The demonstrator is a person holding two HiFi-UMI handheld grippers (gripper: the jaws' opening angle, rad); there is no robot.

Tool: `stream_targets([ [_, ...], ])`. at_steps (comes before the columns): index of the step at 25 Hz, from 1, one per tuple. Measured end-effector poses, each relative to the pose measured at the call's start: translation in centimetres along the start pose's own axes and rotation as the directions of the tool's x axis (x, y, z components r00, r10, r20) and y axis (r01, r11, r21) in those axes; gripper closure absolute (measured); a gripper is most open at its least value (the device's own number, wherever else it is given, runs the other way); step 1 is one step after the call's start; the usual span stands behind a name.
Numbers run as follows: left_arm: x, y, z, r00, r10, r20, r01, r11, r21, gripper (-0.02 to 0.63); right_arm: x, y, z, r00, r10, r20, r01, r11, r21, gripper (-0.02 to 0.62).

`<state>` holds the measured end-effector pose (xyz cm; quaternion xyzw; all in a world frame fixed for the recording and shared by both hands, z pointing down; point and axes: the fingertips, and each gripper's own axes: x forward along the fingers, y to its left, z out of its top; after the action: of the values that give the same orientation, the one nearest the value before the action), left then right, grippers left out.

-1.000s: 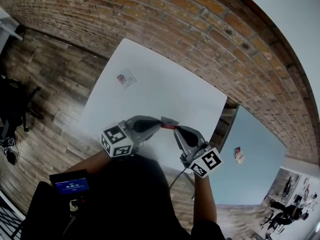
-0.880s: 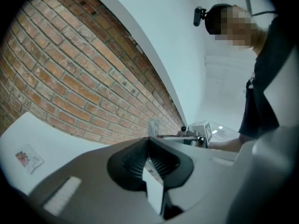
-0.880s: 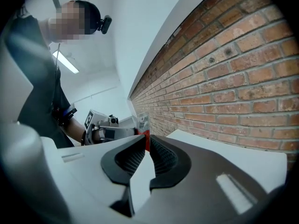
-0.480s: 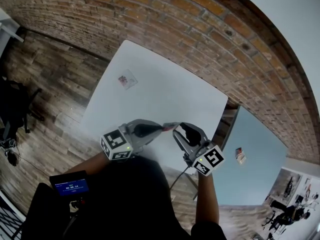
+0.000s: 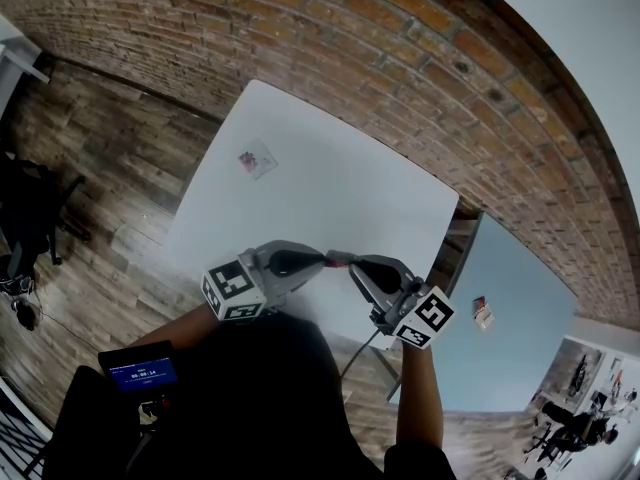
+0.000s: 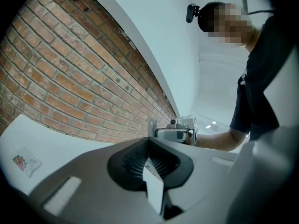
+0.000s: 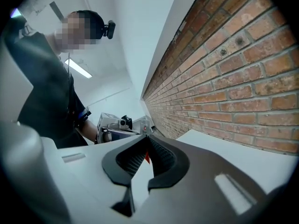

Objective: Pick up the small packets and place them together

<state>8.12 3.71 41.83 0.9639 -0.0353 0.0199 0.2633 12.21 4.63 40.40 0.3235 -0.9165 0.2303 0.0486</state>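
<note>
Clamping a small packet (image 5: 338, 259) above the desk's (image 5: 330, 183) near edge, the left tongs (image 5: 320, 261) are shut on it while the right tongs (image 5: 352, 265) are closing on its red end. The other packet (image 5: 256, 158) lies far-left on the desk, nearer the left tongs.

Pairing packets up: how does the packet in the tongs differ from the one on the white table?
The held packet is airborne, gripped by the left tongs with the right tongs closing on it; the table packet lies flat, untouched. The held packet is by the white table's near edge, the table packet far left. Both are small, white with red.
</note>
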Motion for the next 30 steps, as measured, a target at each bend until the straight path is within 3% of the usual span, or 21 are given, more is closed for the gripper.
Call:
stream_targets([
  [5, 0.3, 1.0, -0.8, 0.999, 0.03, -0.029, -0.03, 1.0, -0.009, 0.601, -0.2, -1.0, -0.9, 0.999, -0.048, 0.0, 0.048, 0.998, 0.035, 0.591],
  [9, -0.4, 2.7, -0.9, 0.994, 0.109, -0.026, -0.109, 0.994, 0.008, 0.558, -1.2, -4.0, -2.4, 0.992, -0.126, -0.005, 0.125, 0.986, 0.11, 0.591],
  [13, -0.9, 3.4, -0.8, 0.986, 0.165, -0.035, -0.163, 0.985, 0.056, 0.606, -1.1, -8.3, -7.0, 0.977, -0.197, -0.088, 0.21, 0.958, 0.196, 0.591],
  [17, -1.1, 3.6, -1.6, 0.978, 0.2, -0.06, -0.197, 0.979, 0.053, 0.606, 0.1, -12.4, -12.6, 0.948, -0.266, -0.175, 0.308, 0.908, 0.284, 0.591],
  [22, -2.5, 4.6, -2.3, 0.965, 0.252, -0.066, -0.25, 0.968, 0.035, 0.606, 2.6, -14.9, -19.5, 0.928, -0.216, -0.305, 0.334, 0.845, 0.417, 0.591],
  [26, -3.4, 5.0, -2.8, 0.959, 0.273, -0.073, -0.272, 0.962, 0.024, 0.606, 2.7, -17.5, -22.4, 0.909, -0.26, -0.327, 0.401, 0.762, 0.509, 0.591],
  [30, -3.7, 5.2, -2.5, 0.958, 0.281, -0.058, -0.281, 0.96, 0.006, 0.606, 2.7, -18.9, -24.1, 0.889, -0.252, -0.383, 0.439, 0.706, 0.555, 0.591],
])
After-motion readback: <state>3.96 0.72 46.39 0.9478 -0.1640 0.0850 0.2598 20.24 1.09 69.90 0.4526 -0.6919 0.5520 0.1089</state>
